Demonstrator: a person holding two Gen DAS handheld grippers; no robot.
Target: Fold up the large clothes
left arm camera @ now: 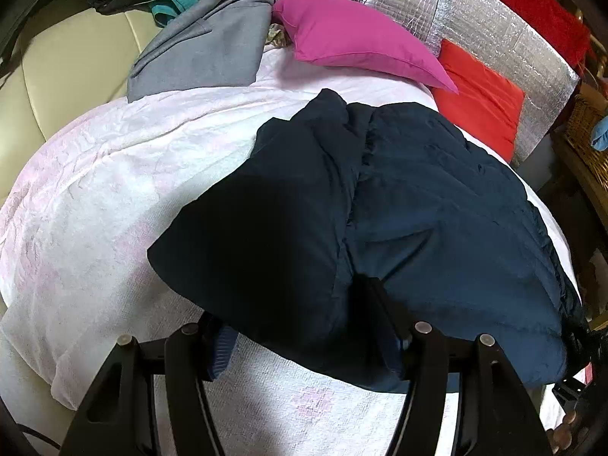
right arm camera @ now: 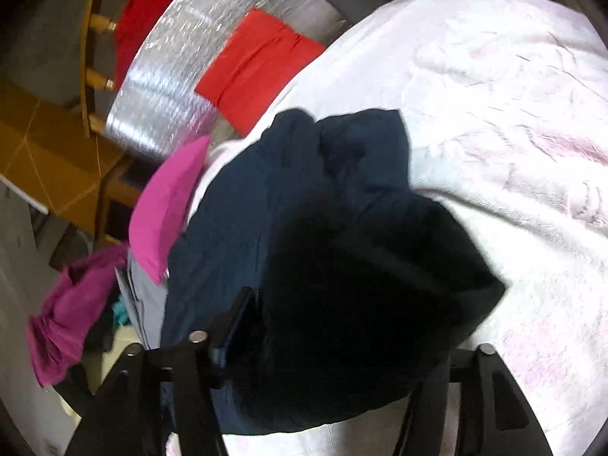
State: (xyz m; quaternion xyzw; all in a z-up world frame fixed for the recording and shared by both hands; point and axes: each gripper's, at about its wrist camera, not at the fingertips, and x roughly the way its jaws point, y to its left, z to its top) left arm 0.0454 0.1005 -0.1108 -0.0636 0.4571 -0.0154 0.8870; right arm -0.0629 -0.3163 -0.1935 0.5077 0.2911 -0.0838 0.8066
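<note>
A dark navy garment (left arm camera: 399,205) lies partly folded on the pale pink-white bed cover (left arm camera: 95,197). My left gripper (left arm camera: 307,326) is at the garment's near edge, its fingers spread wide with a thick fold of the fabric lying between them. In the right wrist view the same navy garment (right arm camera: 342,228) bulges up close in front of the camera. My right gripper (right arm camera: 323,342) has its fingers wide apart, with the bunched cloth between them; the right finger is mostly hidden by the fabric.
A magenta pillow (left arm camera: 353,38) and a red pillow (left arm camera: 478,110) lie at the bed head against a silver foil panel (left arm camera: 494,26). A folded grey garment (left arm camera: 205,49) sits at the far left, with more clothes piled behind. A wicker basket (left arm camera: 585,133) stands right.
</note>
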